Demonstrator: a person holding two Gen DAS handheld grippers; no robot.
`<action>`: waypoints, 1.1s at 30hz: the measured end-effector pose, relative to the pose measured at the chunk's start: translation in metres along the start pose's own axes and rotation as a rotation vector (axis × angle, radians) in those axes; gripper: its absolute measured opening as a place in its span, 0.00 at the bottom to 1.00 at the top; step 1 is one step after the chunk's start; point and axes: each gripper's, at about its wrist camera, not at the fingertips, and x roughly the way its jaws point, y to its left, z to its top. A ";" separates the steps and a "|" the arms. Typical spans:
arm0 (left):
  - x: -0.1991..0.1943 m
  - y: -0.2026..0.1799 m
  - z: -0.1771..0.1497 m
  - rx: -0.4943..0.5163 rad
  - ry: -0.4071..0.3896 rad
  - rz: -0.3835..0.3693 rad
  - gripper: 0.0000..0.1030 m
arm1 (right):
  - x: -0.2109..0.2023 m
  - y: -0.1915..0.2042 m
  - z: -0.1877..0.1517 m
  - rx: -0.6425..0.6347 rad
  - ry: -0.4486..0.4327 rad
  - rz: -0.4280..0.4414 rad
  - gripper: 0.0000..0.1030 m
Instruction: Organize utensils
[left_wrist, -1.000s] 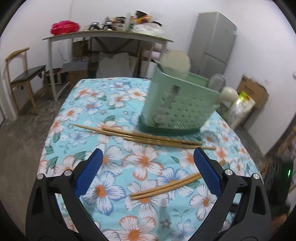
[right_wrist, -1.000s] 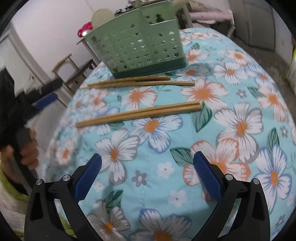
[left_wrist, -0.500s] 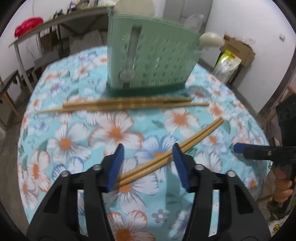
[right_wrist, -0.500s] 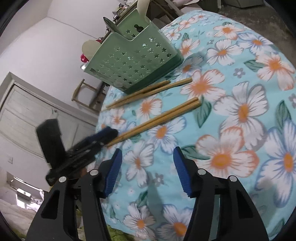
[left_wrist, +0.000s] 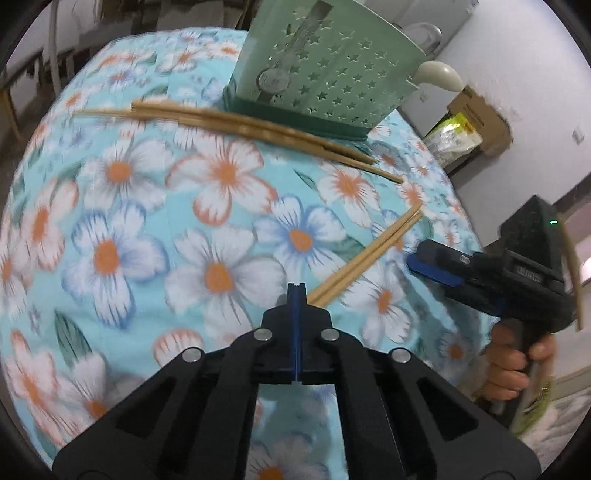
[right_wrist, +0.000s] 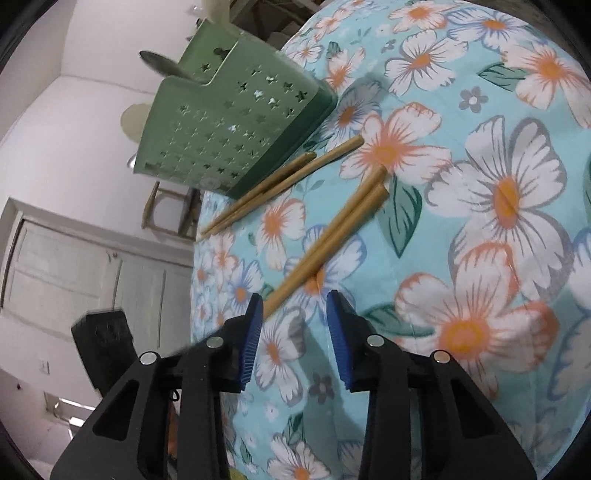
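A green star-holed utensil caddy (left_wrist: 325, 70) (right_wrist: 229, 136) stands on the floral tablecloth (left_wrist: 110, 221) with a cream ladle (left_wrist: 439, 75) in it. Several wooden chopsticks (left_wrist: 251, 125) (right_wrist: 277, 184) lie along its base. A nearer chopstick pair (left_wrist: 369, 251) (right_wrist: 332, 236) lies apart from them. My left gripper (left_wrist: 296, 291) is shut, pads together with nothing between them, and the pair's near end lies just right of its tips. My right gripper (right_wrist: 295, 306) (left_wrist: 424, 262) has its jaws closing. Nothing is between them; the pair's other end lies by its left fingertip (right_wrist: 255, 314).
A person's hand (left_wrist: 517, 362) holds the right gripper's handle off the table's right edge. A cardboard box (left_wrist: 480, 122) and a yellow-green bag (left_wrist: 454, 136) sit by the wall. A wooden chair (right_wrist: 162, 206) and a panelled door (right_wrist: 74, 273) lie beyond the far table edge.
The left jaws went from wide open to shut as the gripper dipped toward the near chopstick pair. The right gripper rolled, its jaws narrowed, and it neared the pair's other end.
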 end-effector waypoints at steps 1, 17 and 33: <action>-0.001 0.000 -0.004 -0.017 0.003 -0.015 0.00 | 0.001 0.000 0.001 0.004 -0.002 -0.001 0.33; -0.053 -0.002 -0.041 -0.082 -0.216 -0.014 0.10 | 0.013 0.002 -0.008 0.047 0.010 -0.022 0.18; -0.006 0.006 -0.043 -0.159 0.014 -0.208 0.00 | 0.040 0.031 0.012 -0.040 0.060 -0.033 0.09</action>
